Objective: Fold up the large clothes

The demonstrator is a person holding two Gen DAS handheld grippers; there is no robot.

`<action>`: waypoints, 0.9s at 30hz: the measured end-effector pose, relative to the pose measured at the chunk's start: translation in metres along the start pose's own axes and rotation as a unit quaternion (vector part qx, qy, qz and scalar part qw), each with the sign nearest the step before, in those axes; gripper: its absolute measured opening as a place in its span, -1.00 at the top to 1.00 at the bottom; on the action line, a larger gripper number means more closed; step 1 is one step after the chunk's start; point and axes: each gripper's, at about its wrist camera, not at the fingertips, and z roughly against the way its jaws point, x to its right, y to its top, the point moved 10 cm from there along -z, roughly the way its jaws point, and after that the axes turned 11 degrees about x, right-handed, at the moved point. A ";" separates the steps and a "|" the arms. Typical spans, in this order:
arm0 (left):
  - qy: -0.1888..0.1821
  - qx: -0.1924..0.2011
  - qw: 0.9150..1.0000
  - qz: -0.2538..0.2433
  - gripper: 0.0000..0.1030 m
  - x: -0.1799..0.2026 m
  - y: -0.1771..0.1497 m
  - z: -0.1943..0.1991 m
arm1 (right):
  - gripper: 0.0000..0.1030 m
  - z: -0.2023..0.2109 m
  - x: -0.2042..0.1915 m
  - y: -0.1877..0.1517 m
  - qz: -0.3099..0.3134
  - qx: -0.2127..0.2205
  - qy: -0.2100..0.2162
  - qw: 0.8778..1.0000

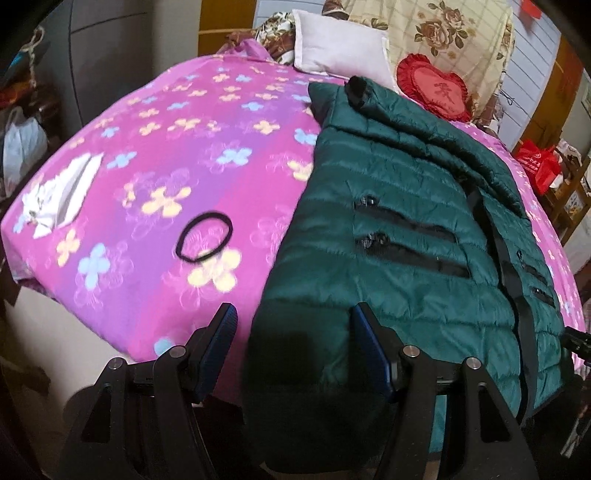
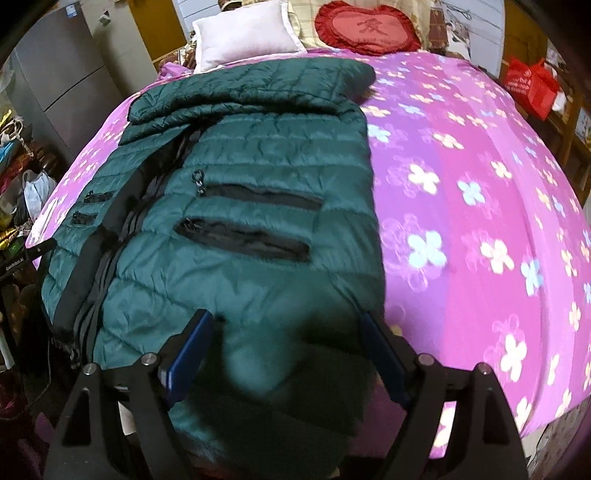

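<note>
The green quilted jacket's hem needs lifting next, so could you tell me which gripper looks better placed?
Neither clearly: both the left gripper and right gripper have open jaws astride the green quilted jacket hem at opposite corners, probably lifting together.

Dim indoor light, strong fisheye bending at edges, blurred shadowed foreground, dark vignetted corners.

This is a bedroom in a home. A bed [image 1: 155, 155] with a pink sheet printed with flowers fills most of the room. At its head lie a white pillow [image 1: 340, 48], a red heart-shaped cushion [image 2: 367, 27] and a folded quilt with roses [image 1: 436, 26]. A grey wardrobe [image 2: 66, 77] stands at one side, with bags [image 2: 35, 195] of things beside it, and a red shopping bag [image 2: 530, 86] at the other side.
</note>
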 end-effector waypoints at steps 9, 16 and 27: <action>-0.018 -0.027 0.999 0.027 0.04 0.004 -0.010 -0.009 | -0.68 0.005 0.020 -0.015 -0.024 -0.011 -0.003 1.000; -0.025 -0.027 0.998 0.052 0.02 0.000 -0.008 -0.010 | -0.71 0.001 0.002 -0.025 -0.063 -0.015 0.092 0.994; -0.012 -0.021 0.999 0.023 0.01 0.008 -0.013 -0.008 | -0.71 0.000 -0.009 -0.021 -0.056 0.020 0.130 0.990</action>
